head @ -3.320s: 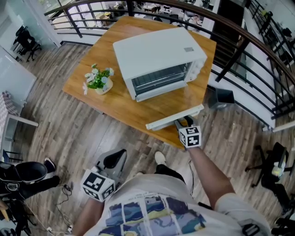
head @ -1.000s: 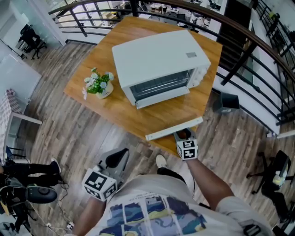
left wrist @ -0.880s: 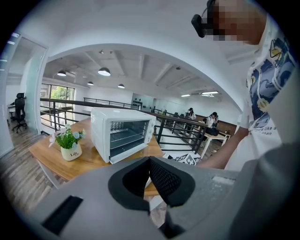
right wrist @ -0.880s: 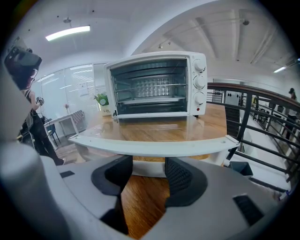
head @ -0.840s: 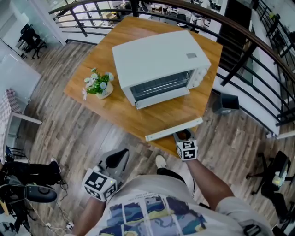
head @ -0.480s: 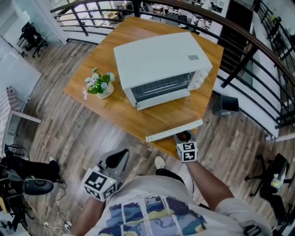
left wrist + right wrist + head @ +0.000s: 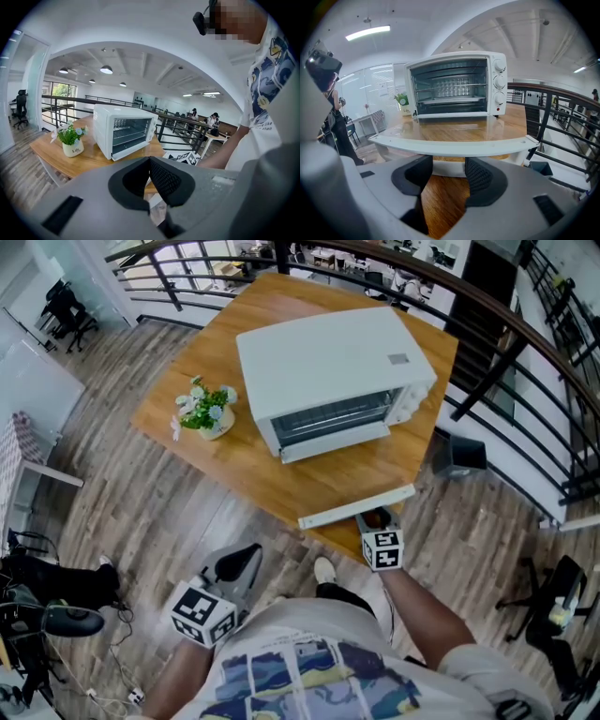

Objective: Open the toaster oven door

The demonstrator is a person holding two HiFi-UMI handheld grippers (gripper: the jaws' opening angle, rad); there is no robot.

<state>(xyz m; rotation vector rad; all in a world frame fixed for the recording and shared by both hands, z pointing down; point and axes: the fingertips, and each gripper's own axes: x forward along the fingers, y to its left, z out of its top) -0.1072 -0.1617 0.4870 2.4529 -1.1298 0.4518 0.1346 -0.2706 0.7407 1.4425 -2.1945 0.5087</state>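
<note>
Nothing's really moved: door (image 7: 343,476) flat open, right gripper (image 7: 377,519) jaws spread just off the handle (image 7: 356,506), left gripper (image 7: 234,564) jaws clenched empty; pressing down there might tip the oven (image 7: 328,362).

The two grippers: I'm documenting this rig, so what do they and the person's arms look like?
The left gripper and right gripper have grey moulded bodies with black pads, textured on the face. Each carries a white cube with black square markers. The person wears a white short-sleeved T-shirt printed in blue and yellow. No cables show.
</note>
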